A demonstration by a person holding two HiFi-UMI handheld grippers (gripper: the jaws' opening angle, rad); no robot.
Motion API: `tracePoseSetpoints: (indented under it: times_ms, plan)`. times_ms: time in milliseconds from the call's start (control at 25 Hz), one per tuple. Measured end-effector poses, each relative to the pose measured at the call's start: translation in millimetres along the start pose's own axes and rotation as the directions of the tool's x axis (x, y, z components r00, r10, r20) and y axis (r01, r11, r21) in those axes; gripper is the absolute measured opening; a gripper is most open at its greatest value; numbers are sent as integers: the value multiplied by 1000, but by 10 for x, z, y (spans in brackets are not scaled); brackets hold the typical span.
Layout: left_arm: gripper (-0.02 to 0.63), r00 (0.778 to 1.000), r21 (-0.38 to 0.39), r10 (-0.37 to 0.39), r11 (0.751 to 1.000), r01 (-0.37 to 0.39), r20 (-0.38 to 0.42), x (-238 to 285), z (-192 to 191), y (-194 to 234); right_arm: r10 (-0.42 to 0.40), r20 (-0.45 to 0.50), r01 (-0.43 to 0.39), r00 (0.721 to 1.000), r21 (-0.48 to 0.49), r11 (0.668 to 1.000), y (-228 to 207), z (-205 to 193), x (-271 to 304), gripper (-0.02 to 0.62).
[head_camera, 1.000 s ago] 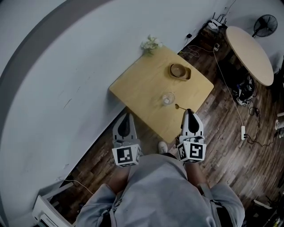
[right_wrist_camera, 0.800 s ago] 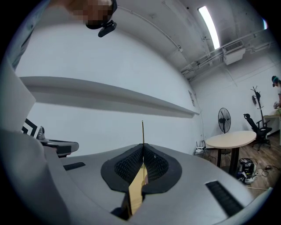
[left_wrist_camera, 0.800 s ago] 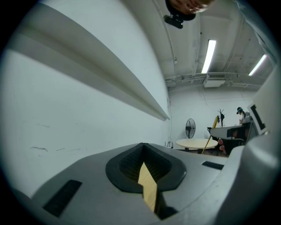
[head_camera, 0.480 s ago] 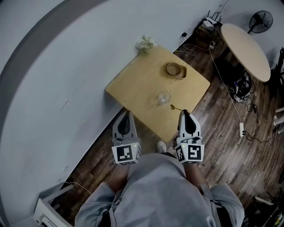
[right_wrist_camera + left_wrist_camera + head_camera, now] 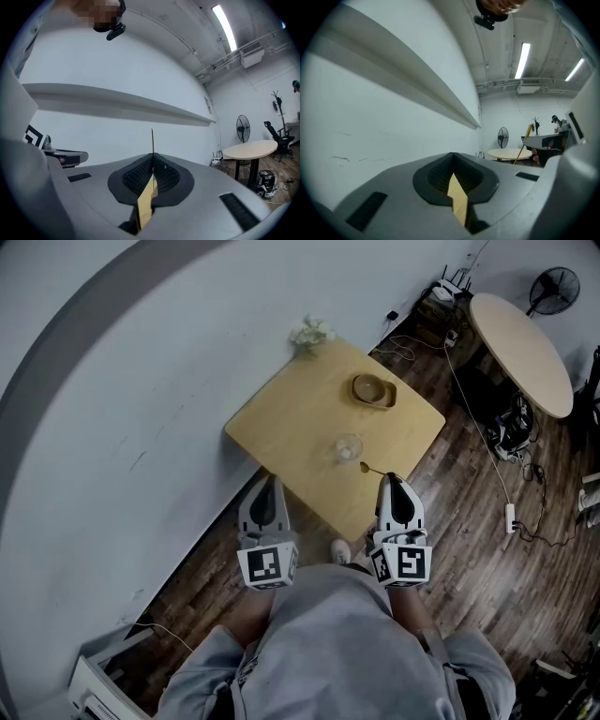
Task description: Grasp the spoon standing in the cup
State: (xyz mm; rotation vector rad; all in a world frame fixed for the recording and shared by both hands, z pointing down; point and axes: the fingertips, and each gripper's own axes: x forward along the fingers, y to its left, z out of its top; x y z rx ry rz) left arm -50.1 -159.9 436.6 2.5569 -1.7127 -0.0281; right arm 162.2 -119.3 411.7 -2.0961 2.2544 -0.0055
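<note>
A clear glass cup (image 5: 348, 447) stands near the front of the square wooden table (image 5: 300, 418). The thin gold spoon (image 5: 367, 467) is outside the cup, just to its right, lying roughly level over the table's front corner. My right gripper (image 5: 391, 478) is shut on its handle. In the right gripper view the handle (image 5: 152, 140) sticks straight up out of the closed right gripper (image 5: 151, 157). My left gripper (image 5: 267, 482) hangs off the table's near-left edge, shut and holding nothing; the left gripper view shows the same gripper (image 5: 453, 171) pointing at a white wall.
A wooden bowl (image 5: 374, 390) sits at the table's far side and a small bunch of flowers (image 5: 309, 332) at its far corner. A white wall runs along the left. A round table (image 5: 520, 348), a fan (image 5: 561, 287) and floor cables (image 5: 511, 517) lie to the right.
The whole head view has shifted slightly left. The spoon stays in the right gripper beside the cup, and both grippers keep their places.
</note>
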Motion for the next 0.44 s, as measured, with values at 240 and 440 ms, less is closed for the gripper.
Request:
tracePoseSetpoints:
  times_ms: [240,440]
  plan:
    - [2,1000,-3,2,1000,-2,2,4,-14,-10,4,-1,-4,1000,-1,1000,-9,-23,9,2]
    - [2,1000,-2,0,1000,0,4,3,-6,-15,2,-5,-2,1000,-2,1000,-5,-7,11,2]
